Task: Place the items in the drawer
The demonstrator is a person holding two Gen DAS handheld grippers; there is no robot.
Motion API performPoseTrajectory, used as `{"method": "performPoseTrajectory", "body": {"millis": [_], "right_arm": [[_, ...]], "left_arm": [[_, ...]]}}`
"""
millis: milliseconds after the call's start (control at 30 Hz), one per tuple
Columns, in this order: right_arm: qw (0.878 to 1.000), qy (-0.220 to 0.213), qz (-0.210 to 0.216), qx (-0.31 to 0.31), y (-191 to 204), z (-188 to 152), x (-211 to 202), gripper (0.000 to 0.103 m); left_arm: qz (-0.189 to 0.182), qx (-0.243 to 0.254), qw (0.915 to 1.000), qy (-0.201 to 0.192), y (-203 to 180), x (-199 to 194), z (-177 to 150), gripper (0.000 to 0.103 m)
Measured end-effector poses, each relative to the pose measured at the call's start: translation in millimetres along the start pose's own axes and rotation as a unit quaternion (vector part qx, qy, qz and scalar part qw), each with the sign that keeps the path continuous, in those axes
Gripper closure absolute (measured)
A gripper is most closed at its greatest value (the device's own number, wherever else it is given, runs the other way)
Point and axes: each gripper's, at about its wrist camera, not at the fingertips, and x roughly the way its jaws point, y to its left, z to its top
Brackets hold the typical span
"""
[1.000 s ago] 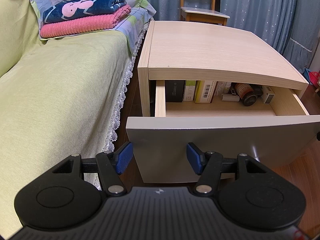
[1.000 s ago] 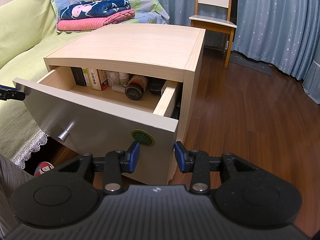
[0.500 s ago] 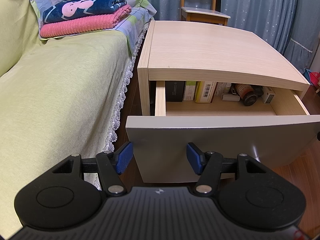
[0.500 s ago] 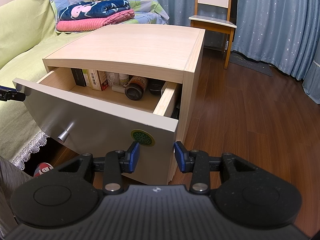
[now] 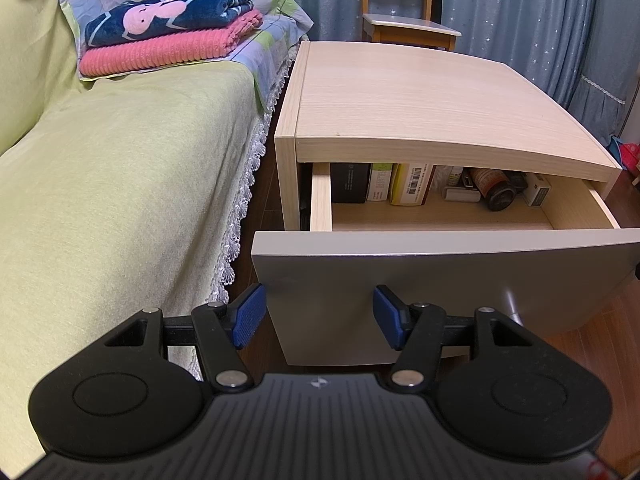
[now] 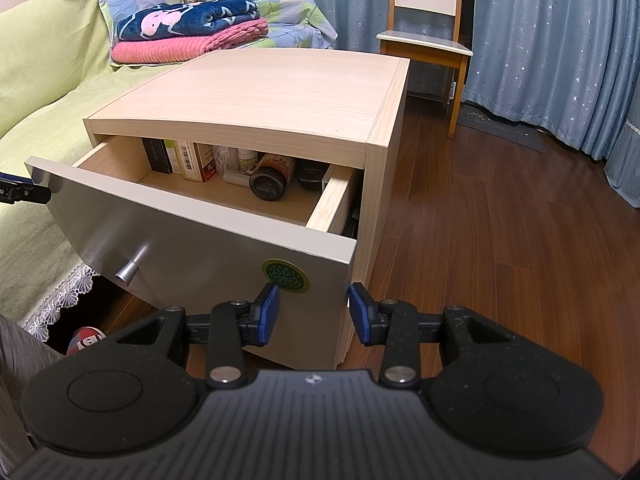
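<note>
**Drawer open, both tools empty**

Left wrist view: The left tool (image 5: 316, 316) hangs in front of the grey drawer front (image 5: 440, 280). Its blue pads are wide apart and hold nothing. The drawer (image 5: 440, 216) of the wooden nightstand (image 5: 420, 104) is pulled out. At the back of it stand a black box (image 5: 350, 184), a white and green box (image 5: 380, 182) and a yellow box (image 5: 412, 184) with a barcode on it. Beside them lie a small white tube (image 5: 462, 195), a dark jar (image 5: 496, 190) on its side and a little white box (image 5: 538, 194). The front part of the drawer floor is bare. I cannot read the words on the boxes. To the left is a bed (image 5: 120, 168) with folded blankets (image 5: 172, 36) on it.

Right wrist view: The right tool (image 6: 313, 312) is low by the right corner of the drawer front. Its pads are partly open and hold nothing. A round green sticker (image 6: 286, 276) is on the drawer front, and a small metal knob (image 6: 128, 274) sticks out. The sticker's writing is too small to read. A wooden chair (image 6: 426, 44) stands behind on the dark floor (image 6: 500, 220).

I think the items already sit in the drawer, so the putting-in looks done or nearly done. No loose item shows up near the tools. The next move is likely to push the drawer front straight in, softly, so the jar does not roll.
</note>
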Motion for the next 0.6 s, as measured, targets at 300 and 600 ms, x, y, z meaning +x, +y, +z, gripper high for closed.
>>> {"method": "performPoseTrajectory", "body": {"millis": [300, 600], "right_arm": [[1.000, 0.001, -0.001, 0.000, -2.8, 3.0, 0.9, 0.068], [1.000, 0.000, -0.002, 0.001, 6.4, -0.3, 2.3, 0.068]], "left_arm": [[0.000, -0.001, 1.0000, 0.001, 0.9, 2.4, 1.2, 0.042], [0.001, -0.001, 1.0000, 0.001, 1.1, 4.3, 2.5, 0.042]]}}
